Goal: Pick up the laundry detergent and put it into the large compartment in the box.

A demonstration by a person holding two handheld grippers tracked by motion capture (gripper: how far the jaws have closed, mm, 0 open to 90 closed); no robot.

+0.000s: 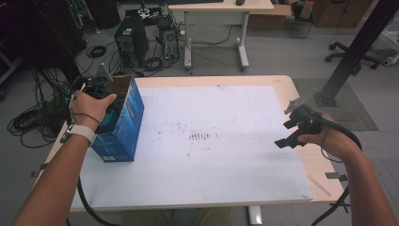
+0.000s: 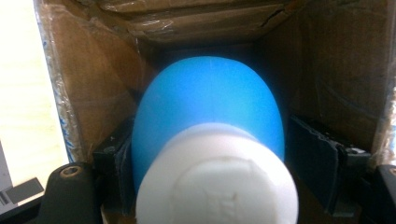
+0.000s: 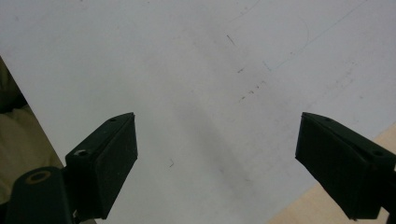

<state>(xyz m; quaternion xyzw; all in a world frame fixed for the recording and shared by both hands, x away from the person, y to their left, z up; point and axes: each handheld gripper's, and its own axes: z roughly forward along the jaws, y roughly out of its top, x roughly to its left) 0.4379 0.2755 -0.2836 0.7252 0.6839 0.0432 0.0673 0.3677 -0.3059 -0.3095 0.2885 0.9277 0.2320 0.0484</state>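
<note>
1. We see a smooth blue rounded plastic bottle with a wide white ribbed-looking cap (image 2: 210,140) lying between the left gripper's two black jaws, deep inside a box; the cap faces the camera and bears a faint moulded mark we cannot read.
2. The left gripper (image 2: 210,158) has a jaw pressed to each side of the bottle's blue body, so it is clamped on it.
3. Around the bottle stand the brown inner walls of a tall blue printed cardboard box (image 1: 123,123), open at the top, with clear tape along its flaps in the left gripper view.
4. In the high view the box stands upright at the table's left edge, and the person's left hand (image 1: 91,106), with a white watch strap (image 1: 80,133) on the wrist, reaches into its open top.
5. The box carries a small pale label low on its near face; its print is too small for us to read.
6. The box rests on a large white sheet (image 1: 211,155) covering most of the pale wooden table (image 1: 287,87); the sheet shows dark scuffs near its middle, no legible writing.
7. The right gripper (image 3: 217,154), well apart at the sheet's right edge, holds its jaws spread wide with nothing between them, above the bare sheet.
8. Beyond the table stand a black computer tower (image 1: 130,42), coiled cables and a second pale desk (image 1: 221,7).
</note>
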